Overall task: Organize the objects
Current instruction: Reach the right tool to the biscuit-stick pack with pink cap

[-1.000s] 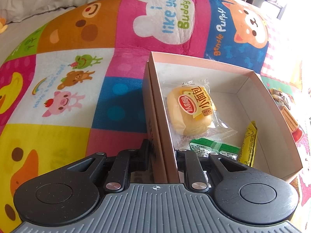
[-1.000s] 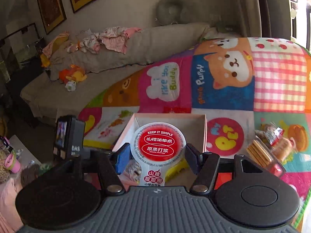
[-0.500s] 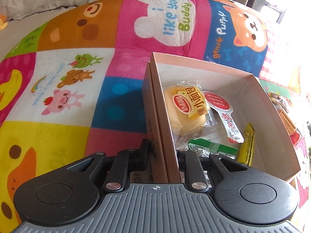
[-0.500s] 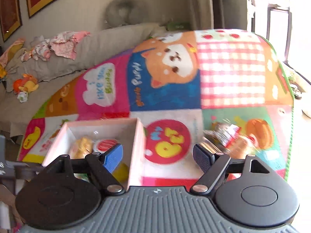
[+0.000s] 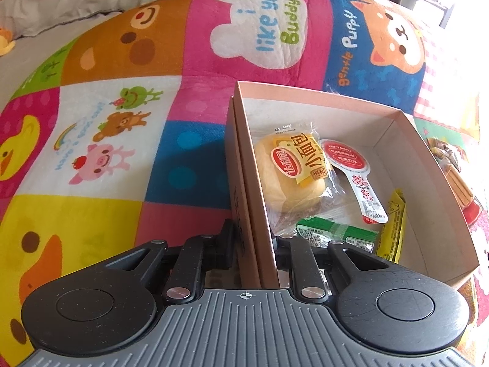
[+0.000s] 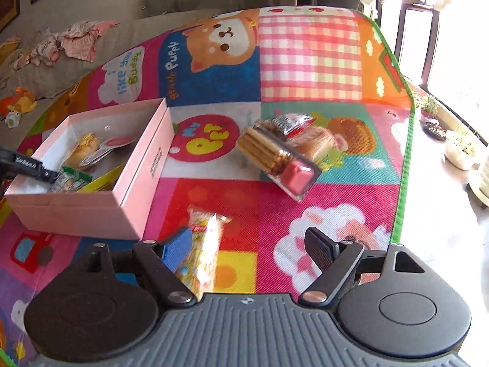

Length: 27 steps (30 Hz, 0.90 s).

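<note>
Patchwork mat (image 6: 308,61) carries pink box (image 6: 91,211), snack packs (image 6: 275,153).

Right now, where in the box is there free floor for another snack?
Bare floor in the pink box: far end beyond the bun, and the right wall strip beside the red-lidded jelly pack. Near end crowded: green packet, yellow sachet.

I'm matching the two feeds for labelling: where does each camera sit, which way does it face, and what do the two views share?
Left wrist: on the left gripper, looking down along its fingers, which clamp the near wall of the pink box; only the gripper shows.
Right wrist: on the right gripper, angled down at the play mat, open over a yellow snack packet, biscuit-stick tray beyond; only the gripper shows.
Shared: the box, its bread bun, the mat; the right view also catches the left gripper's finger at the box.
</note>
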Available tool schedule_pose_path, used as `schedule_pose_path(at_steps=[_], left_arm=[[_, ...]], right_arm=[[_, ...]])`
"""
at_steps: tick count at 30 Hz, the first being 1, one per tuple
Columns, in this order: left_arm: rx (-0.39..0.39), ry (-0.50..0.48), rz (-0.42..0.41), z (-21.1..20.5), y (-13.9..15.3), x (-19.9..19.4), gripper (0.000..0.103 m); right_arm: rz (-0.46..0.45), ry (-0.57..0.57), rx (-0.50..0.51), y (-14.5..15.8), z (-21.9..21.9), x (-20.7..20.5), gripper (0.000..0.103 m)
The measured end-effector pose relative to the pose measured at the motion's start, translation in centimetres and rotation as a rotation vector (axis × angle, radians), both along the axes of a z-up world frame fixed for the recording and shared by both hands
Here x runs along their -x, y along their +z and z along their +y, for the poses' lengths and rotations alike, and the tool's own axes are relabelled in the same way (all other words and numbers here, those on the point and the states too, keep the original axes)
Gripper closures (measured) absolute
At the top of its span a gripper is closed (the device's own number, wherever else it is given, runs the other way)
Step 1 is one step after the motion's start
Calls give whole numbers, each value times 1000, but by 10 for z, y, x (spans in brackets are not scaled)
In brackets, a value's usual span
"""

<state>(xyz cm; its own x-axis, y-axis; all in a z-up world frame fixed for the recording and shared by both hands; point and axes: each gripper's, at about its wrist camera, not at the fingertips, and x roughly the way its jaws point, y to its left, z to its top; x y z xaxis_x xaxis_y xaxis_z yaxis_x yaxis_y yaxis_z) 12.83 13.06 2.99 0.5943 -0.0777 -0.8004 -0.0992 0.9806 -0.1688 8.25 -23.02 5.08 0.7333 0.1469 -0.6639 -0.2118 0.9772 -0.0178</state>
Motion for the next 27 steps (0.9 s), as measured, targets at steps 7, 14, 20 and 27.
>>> schedule_pose_path(at_steps=[7,14,20,27], left_arm=[[-17,3,16,-3,1,-2,84],[-6,12,20,-1,1,-2,84],[10,18,13,1,1,-1,85],[16,17,7,1,1,2,84]], right_arm=[[-111,44,324,-31,27,-75,19],[-25,-2,232,-41,14,-83,49],[87,-12,57,-28,-25,-48,62],[240,-77,-153,-27,-61,17,62]])
